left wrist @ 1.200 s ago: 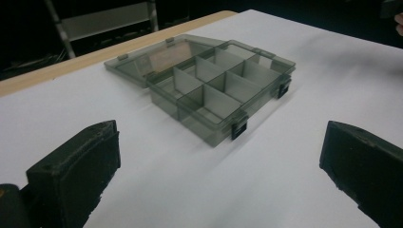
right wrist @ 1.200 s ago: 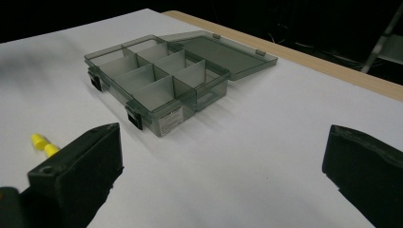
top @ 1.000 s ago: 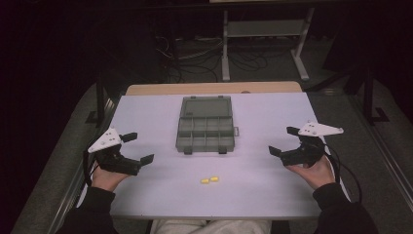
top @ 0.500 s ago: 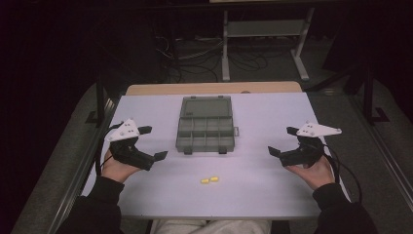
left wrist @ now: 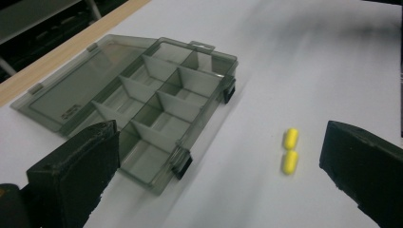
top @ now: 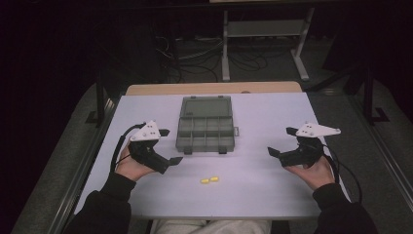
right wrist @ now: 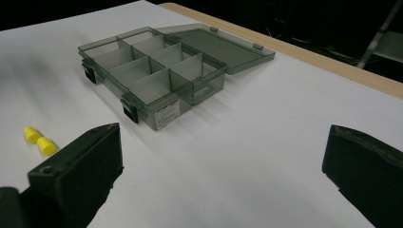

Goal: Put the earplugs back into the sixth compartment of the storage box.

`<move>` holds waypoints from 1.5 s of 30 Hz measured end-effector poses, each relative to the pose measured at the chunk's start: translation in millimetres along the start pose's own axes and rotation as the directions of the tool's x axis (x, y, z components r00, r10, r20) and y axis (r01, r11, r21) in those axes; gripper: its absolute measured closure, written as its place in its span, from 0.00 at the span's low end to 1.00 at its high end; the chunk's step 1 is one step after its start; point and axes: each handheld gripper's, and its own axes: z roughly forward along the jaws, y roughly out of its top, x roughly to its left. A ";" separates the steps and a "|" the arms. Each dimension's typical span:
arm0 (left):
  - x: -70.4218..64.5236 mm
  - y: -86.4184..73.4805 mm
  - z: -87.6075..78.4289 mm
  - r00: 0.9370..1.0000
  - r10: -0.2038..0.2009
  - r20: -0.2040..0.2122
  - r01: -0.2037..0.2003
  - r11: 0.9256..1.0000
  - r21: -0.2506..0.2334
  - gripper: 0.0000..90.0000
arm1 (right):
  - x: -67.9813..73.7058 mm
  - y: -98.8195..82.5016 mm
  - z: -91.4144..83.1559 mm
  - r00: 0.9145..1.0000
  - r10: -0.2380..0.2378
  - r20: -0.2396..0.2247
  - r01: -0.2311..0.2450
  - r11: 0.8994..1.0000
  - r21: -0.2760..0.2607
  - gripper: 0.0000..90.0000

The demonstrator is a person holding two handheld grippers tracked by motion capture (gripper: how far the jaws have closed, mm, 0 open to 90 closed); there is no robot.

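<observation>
- A white table top [top: 272, 195] takes the middle of the high view, with a strip of pale wood [top: 214, 88] along its far edge
- Dark floor surrounds it; a tangle of cables [top: 204, 58] and a grey metal stand [top: 265, 29] sit in the upper centre of the frame
- The open grey compartment box [top: 203, 129] lies at centre, lid folded back toward the top of the frame, compartments bare
- Two small yellow pieces [top: 210, 180] lie side by side just below centre, apart from the box
- The left gripper [top: 168, 146] at centre left has its jaws spread wide, holding nothing; in its own view the yellow pieces [left wrist: 290, 151] lie between the jaws, farther off
- The right gripper [top: 282, 141] at centre right is also wide and bare
- Against the earlier frames, the left gripper has moved in toward the box; the right one has hardly shifted
</observation>
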 end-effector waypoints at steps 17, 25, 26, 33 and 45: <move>-10.4 5.7 38.6 0.997 0.043 0.065 -0.049 0.995 0.090 0.00 | 0.9 0.1 -1.4 1.000 0.005 0.001 -0.005 1.000 0.012 0.00; -20.0 4.8 56.8 0.990 0.069 0.119 -0.084 0.988 0.129 0.00 | 1.9 -0.1 -0.6 1.000 -0.002 -0.001 0.002 1.000 0.018 0.00; -21.2 4.6 58.6 0.990 0.068 0.123 -0.084 0.988 0.131 0.00 | 2.0 -0.2 -0.3 1.000 -0.002 -0.002 0.002 1.000 0.019 0.00; -30.2 0.2 74.5 0.981 0.086 0.172 -0.116 0.978 0.171 0.00 | 2.0 -0.2 -0.6 1.000 0.000 -0.002 0.000 1.000 0.027 0.00; -41.6 -9.3 100.1 0.964 0.103 0.243 -0.166 0.952 0.256 0.00 | 3.5 -0.5 0.6 1.000 -0.007 -0.007 0.008 0.999 0.038 0.00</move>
